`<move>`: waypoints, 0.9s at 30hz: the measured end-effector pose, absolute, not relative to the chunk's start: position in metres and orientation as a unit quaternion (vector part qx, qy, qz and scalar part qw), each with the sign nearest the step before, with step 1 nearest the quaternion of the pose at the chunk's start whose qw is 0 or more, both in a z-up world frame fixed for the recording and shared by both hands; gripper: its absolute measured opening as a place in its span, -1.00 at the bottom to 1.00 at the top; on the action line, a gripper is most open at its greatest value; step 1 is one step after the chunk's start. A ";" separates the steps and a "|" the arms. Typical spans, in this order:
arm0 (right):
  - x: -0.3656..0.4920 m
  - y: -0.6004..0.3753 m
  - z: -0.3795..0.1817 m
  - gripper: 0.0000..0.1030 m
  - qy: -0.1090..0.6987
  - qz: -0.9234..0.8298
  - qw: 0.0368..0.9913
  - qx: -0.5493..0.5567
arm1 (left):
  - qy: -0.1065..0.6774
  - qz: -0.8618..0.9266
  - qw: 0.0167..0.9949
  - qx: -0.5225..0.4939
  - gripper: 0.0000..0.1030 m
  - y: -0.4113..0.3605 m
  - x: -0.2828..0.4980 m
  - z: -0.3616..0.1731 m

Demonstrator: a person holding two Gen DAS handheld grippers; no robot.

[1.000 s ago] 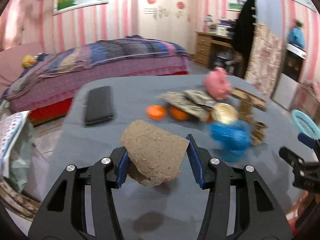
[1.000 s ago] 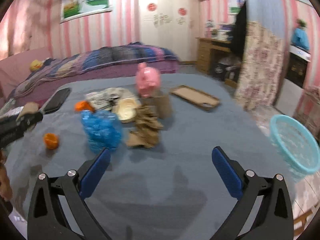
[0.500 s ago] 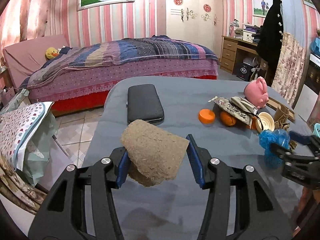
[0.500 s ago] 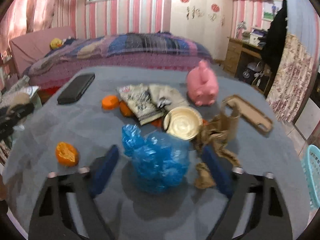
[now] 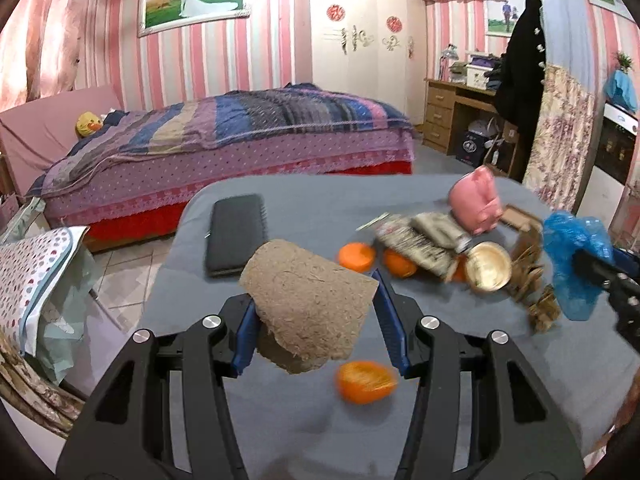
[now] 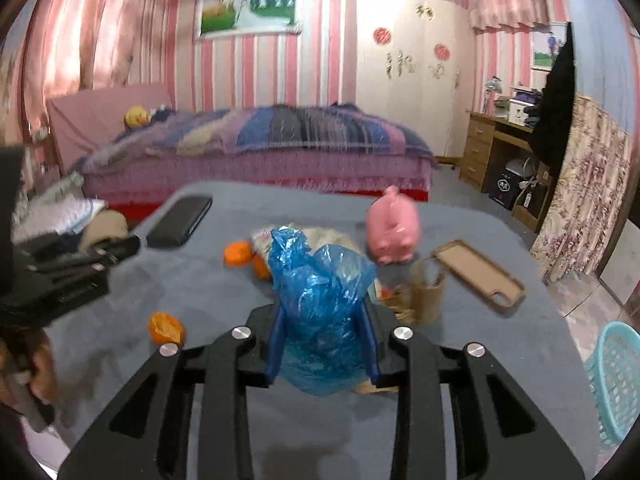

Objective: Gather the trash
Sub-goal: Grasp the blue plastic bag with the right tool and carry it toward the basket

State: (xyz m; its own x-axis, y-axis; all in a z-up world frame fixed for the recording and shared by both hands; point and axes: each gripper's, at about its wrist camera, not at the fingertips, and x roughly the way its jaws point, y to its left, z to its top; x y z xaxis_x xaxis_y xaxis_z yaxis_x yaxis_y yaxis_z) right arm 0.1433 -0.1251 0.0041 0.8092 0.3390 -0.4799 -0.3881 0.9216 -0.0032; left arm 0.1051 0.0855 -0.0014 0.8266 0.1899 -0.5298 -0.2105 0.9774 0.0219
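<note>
Left wrist view: the left gripper point(image 5: 314, 318) is clamped on one brown fibrous sheet point(image 5: 308, 306), lifted above the grey table point(image 5: 312, 208). One orange peel point(image 5: 365, 382) lies just below it at 5 o'clock; two more orange pieces point(image 5: 357, 257) sit at 1 o'clock beside one black case point(image 5: 236, 234). The table's left edge drops to the floor at 9 o'clock.

Right wrist view: the right gripper point(image 6: 323, 340) pinches one crumpled blue plastic bag point(image 6: 320, 300). One pink piggy bank point(image 6: 394, 232) stands at 1 o'clock, one phone case point(image 6: 482, 276) at 2, and one teal basket point(image 6: 616, 376) sits off the table's edge at 4. Bare tabletop lies at 10 o'clock.
</note>
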 end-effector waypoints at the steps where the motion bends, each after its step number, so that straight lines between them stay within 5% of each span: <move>1: 0.144 -0.132 0.008 -0.38 0.240 0.189 0.951 -0.044 | 0.272 0.100 0.957 -0.019 -0.01 0.076 0.107 0.002; 27: 0.157 -0.424 0.013 -0.38 0.221 -0.021 0.975 0.003 | 0.243 -0.028 0.969 0.040 -0.01 -0.160 0.174 0.012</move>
State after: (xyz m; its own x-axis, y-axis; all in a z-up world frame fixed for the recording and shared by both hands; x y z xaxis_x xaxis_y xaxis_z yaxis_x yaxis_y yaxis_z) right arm 0.1570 -0.4244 0.0128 0.9014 -0.0403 -0.4312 0.0432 0.9991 -0.0031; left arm 0.1741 -0.1605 0.0122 0.8804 -0.0345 -0.4730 0.0732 0.9953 0.0636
